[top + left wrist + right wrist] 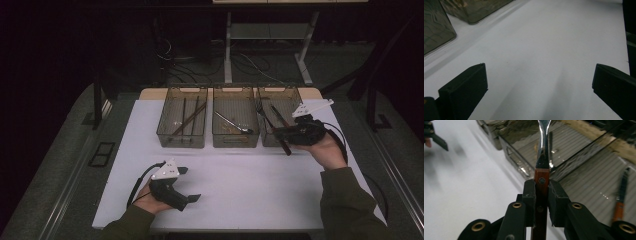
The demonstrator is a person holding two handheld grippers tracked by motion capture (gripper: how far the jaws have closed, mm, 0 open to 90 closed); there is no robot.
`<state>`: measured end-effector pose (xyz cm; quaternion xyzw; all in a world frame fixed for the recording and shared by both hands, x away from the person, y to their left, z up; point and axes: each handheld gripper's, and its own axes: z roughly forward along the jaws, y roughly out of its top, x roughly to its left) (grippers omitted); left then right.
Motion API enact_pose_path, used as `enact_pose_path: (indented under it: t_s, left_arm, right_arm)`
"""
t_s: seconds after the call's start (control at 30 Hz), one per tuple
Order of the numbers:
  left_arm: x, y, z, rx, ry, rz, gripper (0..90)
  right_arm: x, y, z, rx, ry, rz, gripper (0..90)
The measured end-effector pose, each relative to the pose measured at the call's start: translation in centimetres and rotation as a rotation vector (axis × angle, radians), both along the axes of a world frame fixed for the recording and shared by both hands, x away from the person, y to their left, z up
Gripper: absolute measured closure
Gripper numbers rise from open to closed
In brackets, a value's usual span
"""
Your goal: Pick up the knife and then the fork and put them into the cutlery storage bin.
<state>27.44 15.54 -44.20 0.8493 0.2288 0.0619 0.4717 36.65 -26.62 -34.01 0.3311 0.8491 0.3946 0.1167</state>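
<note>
here, right tongs (541, 195) clenched on wood-handled utensil (542, 157) over right bin's front rim (272, 145); left tongs (187, 184) released above bare mat (250, 175)

The utensil (541, 182) in the right claw (541, 195) has a reddish wooden handle with a metal rivet and a glossy steel shank. The claw pads look like matt black plastic, their pivots brass-coloured. The bins (235, 123) are smoky translucent plastic, probably ribbed inside. The tabletop (544, 55) is smooth, matt white.
</note>
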Motion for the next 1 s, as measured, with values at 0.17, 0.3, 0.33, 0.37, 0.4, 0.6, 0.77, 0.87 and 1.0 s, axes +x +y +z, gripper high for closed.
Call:
enact_pose_path:
  t_s: [0.17, 0.3, 0.33, 0.37, 0.4, 0.6, 0.77, 0.87, 1.0]
  left_arm:
    - [0.0, 0.0, 0.0, -0.001, 0.002, 0.002, 0.0]
    - [0.0, 0.0, 0.0, -0.003, 0.002, 0.002, 0.0]
    - [0.0, 0.0, 0.0, -0.003, 0.002, 0.003, 0.0]
    - [0.0, 0.0, 0.0, -0.004, 0.003, 0.003, 0.0]
    - [0.0, 0.0, 0.0, -0.004, 0.004, 0.004, 0.0]
    - [0.0, 0.0, 0.0, -0.01, 0.002, 0.006, 0.0]
    - [0.0, -0.1, 0.0, -0.012, 0.004, 0.006, 0.0]
    - [0.0, -0.1, 0.0, -0.011, 0.005, 0.006, 0.0]
    - [0.0, -0.1, 0.0, -0.012, 0.004, 0.006, 0.0]
  right_arm:
    - [0.7, -1.0, 1.0, -0.001, -0.02, -0.038, 77.1]
    - [1.4, -1.8, 1.7, 0.007, -0.032, -0.079, 77.1]
    - [1.6, -2.0, 1.8, 0.008, -0.035, -0.09, 77.1]
    - [1.8, -2.2, 1.9, 0.01, -0.037, -0.102, 77.1]
    - [2.2, -2.4, 2.1, 0.007, -0.039, -0.113, 77.1]
    - [3.5, -3.3, 2.2, -0.007, -0.041, -0.171, 77.1]
    - [4.8, -3.8, 1.9, -0.006, -0.035, -0.218, 77.1]
    - [5.4, -4.0, 1.6, 0.003, -0.039, -0.238, 77.1]
    - [6.4, -4.2, 0.8, -0.016, -0.04, -0.265, 77.1]
